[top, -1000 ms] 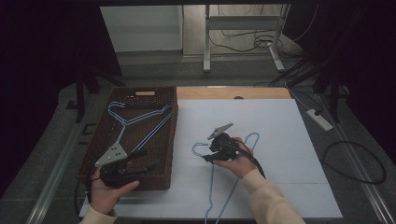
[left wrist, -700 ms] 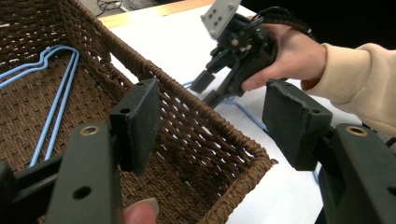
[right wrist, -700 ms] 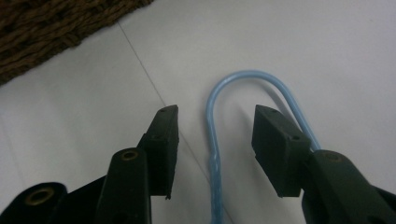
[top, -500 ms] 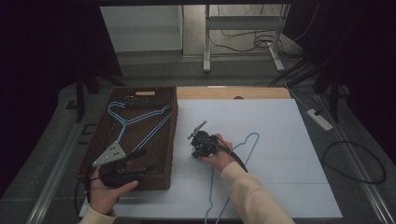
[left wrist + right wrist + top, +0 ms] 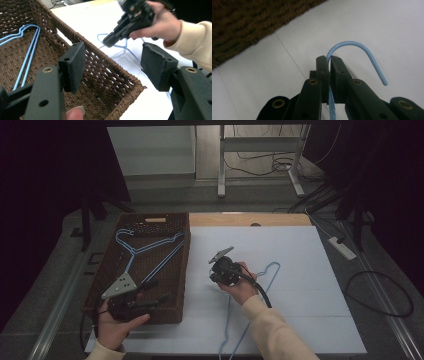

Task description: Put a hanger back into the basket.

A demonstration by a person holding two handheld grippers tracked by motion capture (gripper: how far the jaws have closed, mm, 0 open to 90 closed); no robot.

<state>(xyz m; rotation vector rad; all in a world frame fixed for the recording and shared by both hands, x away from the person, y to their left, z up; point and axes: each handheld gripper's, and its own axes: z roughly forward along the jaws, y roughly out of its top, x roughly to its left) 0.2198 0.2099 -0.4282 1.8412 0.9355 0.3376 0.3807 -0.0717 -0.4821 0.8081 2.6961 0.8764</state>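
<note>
My right gripper has just closed its fingers on the thin blue wire hanger at mid-bench, beside the brown wicker basket, ready for lifting; left gripper fingers apart.

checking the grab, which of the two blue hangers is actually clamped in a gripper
The blue hanger on the white table: the right gripper is shut on its wire just below the hook. The other blue hanger lies untouched in the wicker basket.

You work in a dim room: beyond the white-covered table stands a metal table frame with tangled cables. A power strip lies on grey floor.
</note>
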